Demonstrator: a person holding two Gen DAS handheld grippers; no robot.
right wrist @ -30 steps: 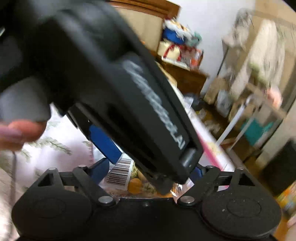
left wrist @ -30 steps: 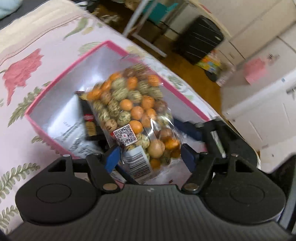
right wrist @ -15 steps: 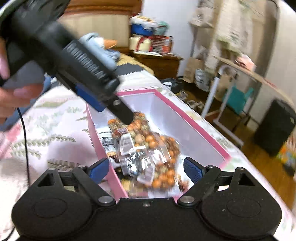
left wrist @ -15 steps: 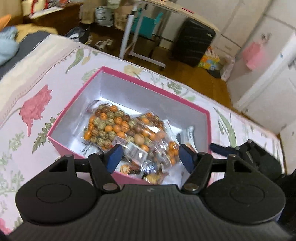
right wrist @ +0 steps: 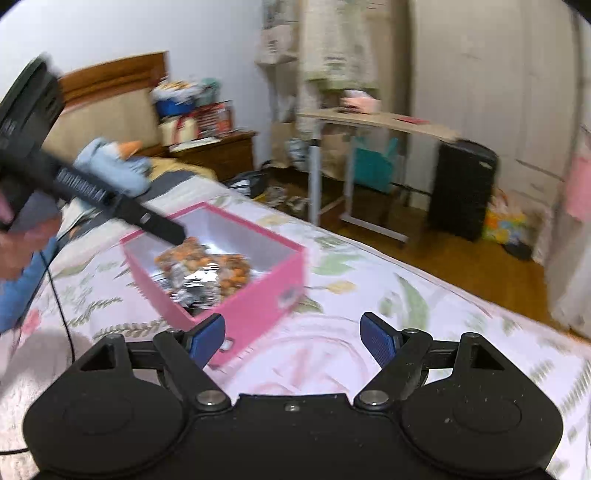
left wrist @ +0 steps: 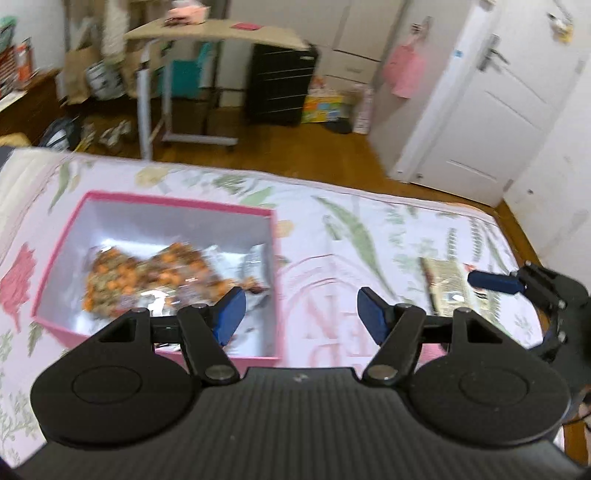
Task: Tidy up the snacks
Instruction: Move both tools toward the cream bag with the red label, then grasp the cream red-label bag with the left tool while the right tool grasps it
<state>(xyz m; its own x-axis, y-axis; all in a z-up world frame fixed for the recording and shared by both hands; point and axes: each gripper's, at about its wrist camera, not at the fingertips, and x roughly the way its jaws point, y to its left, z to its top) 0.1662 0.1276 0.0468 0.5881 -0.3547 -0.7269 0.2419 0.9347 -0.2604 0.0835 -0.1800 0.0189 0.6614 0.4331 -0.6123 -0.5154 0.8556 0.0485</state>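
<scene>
Left wrist view: left tongs [left wrist: 300, 310] standing about half open over the floral bedspread [left wrist: 351, 236], nothing between the blue pads [left wrist: 231, 308], touching nothing. Lying just left of them, the pink box [left wrist: 177, 206], open-topped, its near right corner under the left pad. Resting inside the box, a clear bag of orange and speckled snack balls [left wrist: 147, 273] among silvery wrappers, blurred. Lying apart on the bedspread to the right, a gold-patterned snack packet [left wrist: 448, 286], with the right tongs [left wrist: 491, 281] showing one blue finger just above its far end; contact not readable.

Right wrist view: right tongs [right wrist: 293, 341] having just been closing somewhat, jaws wide apart, empty, hovering over bare bedspread beside the box's near corner [right wrist: 255, 310]. Reaching in from the left, the left tongs' black body [right wrist: 92, 192], held in a person's hand [right wrist: 22, 243], its tip over the box's far rim.

Running along the far side, the bed edge, dropping to wooden floor [left wrist: 295, 155]. Lying open between box and packet, a broad stretch of bedspread. Standing beyond the floor, a rolling tabletop [left wrist: 221, 33] and a black case [left wrist: 280, 88].
</scene>
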